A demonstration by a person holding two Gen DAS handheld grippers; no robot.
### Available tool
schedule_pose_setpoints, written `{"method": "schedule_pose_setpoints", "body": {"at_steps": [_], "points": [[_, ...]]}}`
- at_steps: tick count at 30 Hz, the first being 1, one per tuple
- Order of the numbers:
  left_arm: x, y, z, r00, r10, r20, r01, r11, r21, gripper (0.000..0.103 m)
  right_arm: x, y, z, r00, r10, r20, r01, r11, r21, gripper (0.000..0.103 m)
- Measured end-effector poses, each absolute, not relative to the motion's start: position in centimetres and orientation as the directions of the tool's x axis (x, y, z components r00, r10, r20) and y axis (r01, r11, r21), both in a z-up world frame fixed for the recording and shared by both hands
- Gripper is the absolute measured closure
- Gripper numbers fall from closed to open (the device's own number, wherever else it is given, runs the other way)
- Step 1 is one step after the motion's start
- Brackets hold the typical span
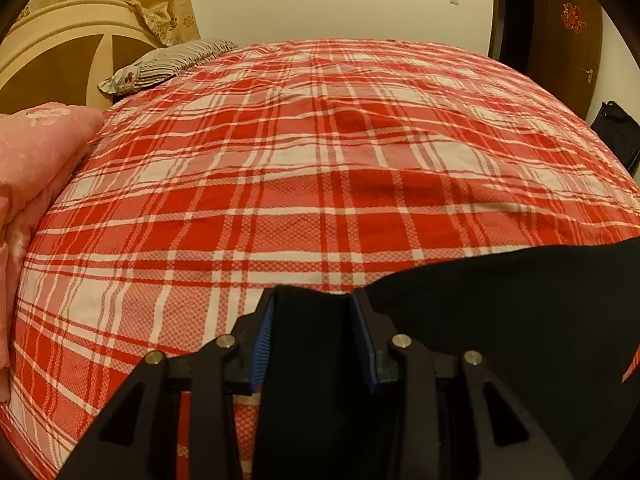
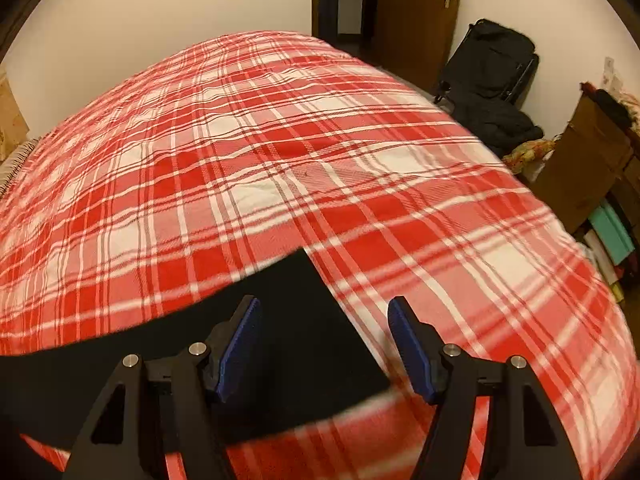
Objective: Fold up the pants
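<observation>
We see a wide bed (image 1: pixel 320 152) covered with a red-and-white plaid sheet, lightly rippled across its middle, and it carries nearly everything in view. At the head edge, a cream curved headboard (image 1: pixel 68 52) stands with a striped pillow (image 1: pixel 168 62) lying at the far corner and a pink quilt (image 1: pixel 36 152) bunched along that same edge. Pale walls close the room behind the bed; a brown door (image 2: pixel 416 4) stands past the far corner, with a dark bag (image 2: pixel 492 56) leaning by the wall beyond the foot edge and boxes and piled clutter (image 2: pixel 600 160) further along that side. The black pants (image 2: pixel 312 328) lie flat along the near edge of the bed, one squared end reaching toward the foot edge. Our left gripper (image 1: pixel 314 332) has its blue pads drawn in against a raised fold of the black cloth, which fills the gap between them, so it has hold of the pants. Our right gripper (image 2: pixel 324 344) stands fairly wide, its left pad over the cloth and its right pad over bare sheet past the pants' end edge, gripping nothing. The whole middle and far stretch of the sheet lies bare, and open sheet also runs from the pants' end to the foot edge.
</observation>
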State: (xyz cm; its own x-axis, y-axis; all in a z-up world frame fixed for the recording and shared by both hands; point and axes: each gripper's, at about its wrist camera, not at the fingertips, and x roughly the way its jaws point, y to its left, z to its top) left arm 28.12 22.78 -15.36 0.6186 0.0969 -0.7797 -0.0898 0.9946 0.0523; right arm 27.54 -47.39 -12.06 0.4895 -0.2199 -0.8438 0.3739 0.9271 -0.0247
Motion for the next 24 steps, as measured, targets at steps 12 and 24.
{"method": "schedule_pose_setpoints", "body": {"at_steps": [12, 24], "points": [[28.7, 22.4, -15.3, 0.621, 0.136, -0.772, -0.071, 0.991, 0.117, 0.051, 32.1, -48.4, -16.4, 0.443, -0.174, -0.880, 0.313, 0.949, -0.030, 0.053], [27.7, 22.4, -13.2, 0.671, 0.054, -0.740, -0.028, 0.998, 0.047, 0.091, 29.6, -46.3, -12.8, 0.546, -0.137, -0.827, 0.252, 0.968, 0.005, 0.097]]}}
